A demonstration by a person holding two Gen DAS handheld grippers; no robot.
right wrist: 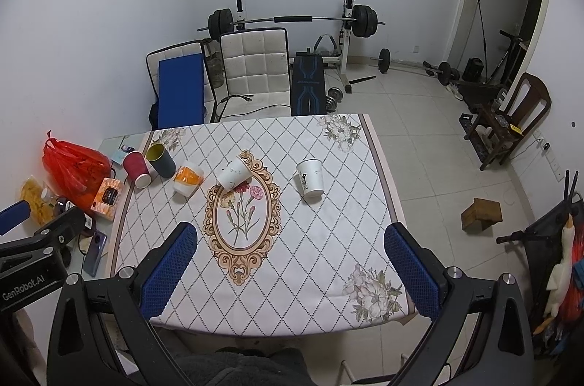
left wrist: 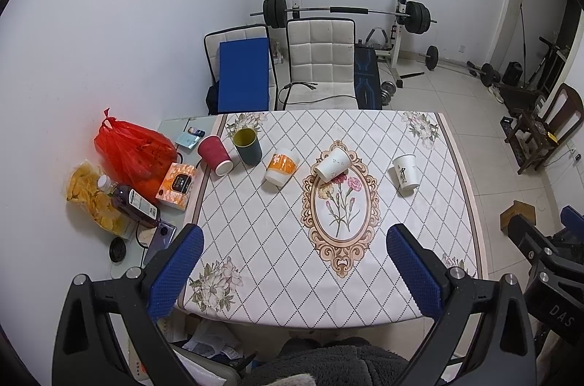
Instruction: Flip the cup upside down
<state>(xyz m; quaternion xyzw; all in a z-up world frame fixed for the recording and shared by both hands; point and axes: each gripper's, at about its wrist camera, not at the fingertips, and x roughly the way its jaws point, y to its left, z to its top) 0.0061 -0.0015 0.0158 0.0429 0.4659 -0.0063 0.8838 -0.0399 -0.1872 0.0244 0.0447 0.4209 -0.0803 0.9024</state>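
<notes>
Several cups stand in a row across the far half of the table (left wrist: 255, 240). From the left: a red ribbed cup (left wrist: 215, 155) (right wrist: 137, 169), a dark cup with a yellow inside (left wrist: 248, 145) (right wrist: 160, 159), mouth up, an orange-and-white cup (left wrist: 280, 165) (right wrist: 187, 179), a white cup (left wrist: 332, 164) (right wrist: 234, 174) that leans tilted, and a white printed cup (left wrist: 405, 172) (right wrist: 310, 178). My left gripper (left wrist: 294, 271) and right gripper (right wrist: 292, 267) are both open and empty, held above the near table edge, well short of the cups.
Left of the cloth lie a red plastic bag (left wrist: 133, 154), an orange box (left wrist: 176, 181), a bottle (left wrist: 131, 201), a bag of chips (left wrist: 91, 196) and a phone (left wrist: 160, 236). Two white chairs (left wrist: 319, 61) and a barbell rack (left wrist: 343, 11) stand behind the table.
</notes>
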